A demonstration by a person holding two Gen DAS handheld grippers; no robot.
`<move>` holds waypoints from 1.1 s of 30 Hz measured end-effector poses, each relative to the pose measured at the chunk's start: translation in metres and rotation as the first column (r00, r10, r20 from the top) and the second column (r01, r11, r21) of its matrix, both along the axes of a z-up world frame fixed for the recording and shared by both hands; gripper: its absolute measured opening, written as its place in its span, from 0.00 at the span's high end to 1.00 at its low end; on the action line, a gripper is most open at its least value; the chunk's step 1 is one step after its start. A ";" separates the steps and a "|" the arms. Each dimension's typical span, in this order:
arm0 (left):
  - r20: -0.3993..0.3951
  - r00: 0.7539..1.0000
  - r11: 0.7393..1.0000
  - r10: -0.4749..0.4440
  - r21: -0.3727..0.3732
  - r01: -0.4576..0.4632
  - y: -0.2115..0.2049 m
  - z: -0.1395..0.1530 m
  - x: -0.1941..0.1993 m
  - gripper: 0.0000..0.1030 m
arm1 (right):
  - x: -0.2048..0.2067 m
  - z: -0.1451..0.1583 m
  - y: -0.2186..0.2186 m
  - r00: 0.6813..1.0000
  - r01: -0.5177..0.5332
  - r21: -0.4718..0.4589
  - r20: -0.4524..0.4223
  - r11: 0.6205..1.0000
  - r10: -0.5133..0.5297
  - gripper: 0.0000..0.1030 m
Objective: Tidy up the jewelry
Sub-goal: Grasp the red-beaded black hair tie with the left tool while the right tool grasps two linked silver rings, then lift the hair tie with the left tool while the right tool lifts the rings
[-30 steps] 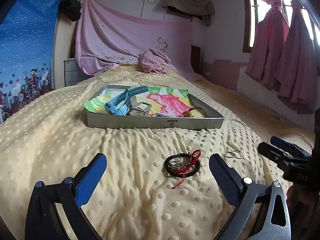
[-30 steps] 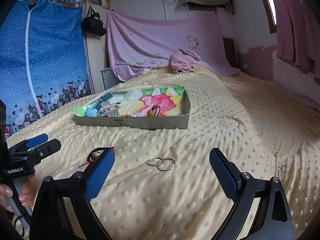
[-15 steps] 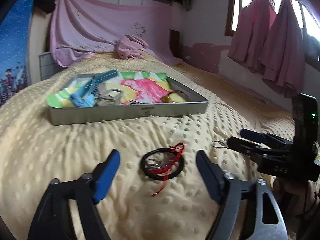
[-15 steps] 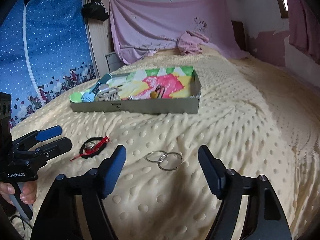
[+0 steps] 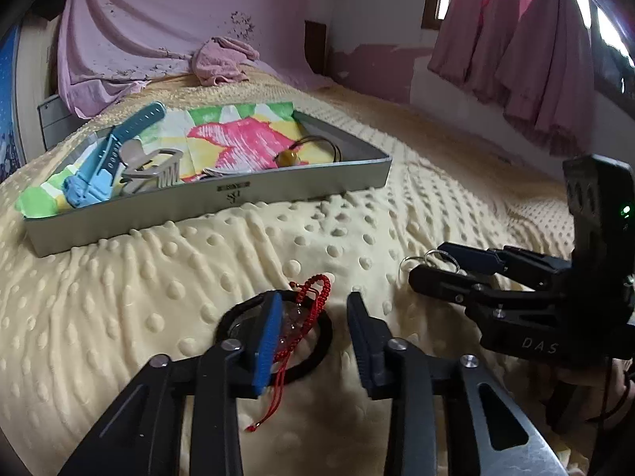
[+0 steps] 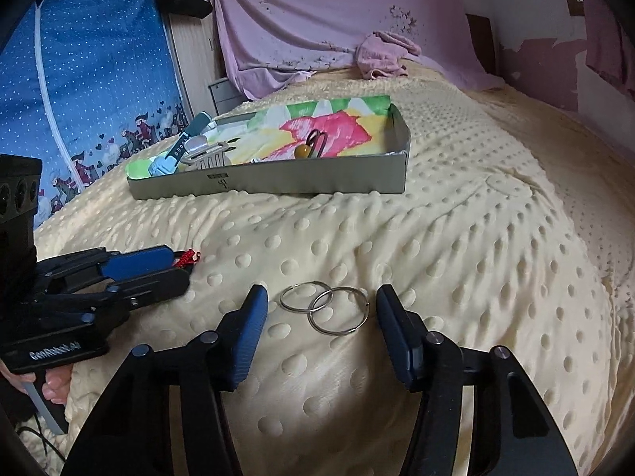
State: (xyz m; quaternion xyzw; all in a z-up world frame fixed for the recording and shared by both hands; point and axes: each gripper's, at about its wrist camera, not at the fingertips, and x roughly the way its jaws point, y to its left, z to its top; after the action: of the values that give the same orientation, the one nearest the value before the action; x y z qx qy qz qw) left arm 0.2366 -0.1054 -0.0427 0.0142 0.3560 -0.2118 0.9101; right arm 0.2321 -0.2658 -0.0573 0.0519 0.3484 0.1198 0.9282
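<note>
A black hair band [image 5: 317, 347] with a red braided cord bracelet [image 5: 313, 297] and a small silver piece lies on the yellow dotted blanket. My left gripper [image 5: 313, 321] is open, its fingers on either side of this pile. Two silver rings [image 6: 323, 311] lie between the open fingers of my right gripper [image 6: 321, 309]; they also show in the left wrist view [image 5: 432, 260]. The grey tray [image 5: 301, 186] behind holds a blue watch strap [image 5: 99, 162], a beige hair claw [image 5: 152, 168] and a cord with an amber bead [image 5: 287, 156].
The tray [image 6: 278, 184] has a colourful paper lining. A pink cloth [image 5: 222, 59] lies at the bed's far end. A blue curtain [image 6: 91, 79] hangs at the left, pink curtains [image 5: 535, 51] at the right. The blanket spreads widely around the tray.
Both grippers have moved forward and down to the blanket. Their fingers have narrowed, the left around the hair band pile and the right around the two rings.
</note>
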 end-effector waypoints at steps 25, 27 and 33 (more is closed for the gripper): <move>-0.020 1.000 0.996 -0.002 -0.084 0.000 0.015 0.007 -0.017 0.88 | -0.004 0.000 0.007 0.999 -0.050 -0.003 0.001 0.999 0.050 0.75; -0.023 1.000 0.994 0.000 -0.106 -0.003 0.017 0.008 -0.017 0.88 | -0.004 0.000 0.007 0.999 -0.050 0.002 0.002 0.999 0.050 0.75; -0.045 0.999 0.992 0.004 -0.129 -0.010 0.021 0.005 -0.016 0.88 | -0.005 -0.001 0.007 0.999 -0.051 0.003 0.002 0.999 0.051 0.75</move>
State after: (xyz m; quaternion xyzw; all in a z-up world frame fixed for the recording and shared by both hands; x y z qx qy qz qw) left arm 0.2209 -0.0840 -0.0378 -0.0508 0.3620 -0.2314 0.9016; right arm 0.2273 -0.2593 -0.0580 0.0443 0.3485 0.1438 0.9252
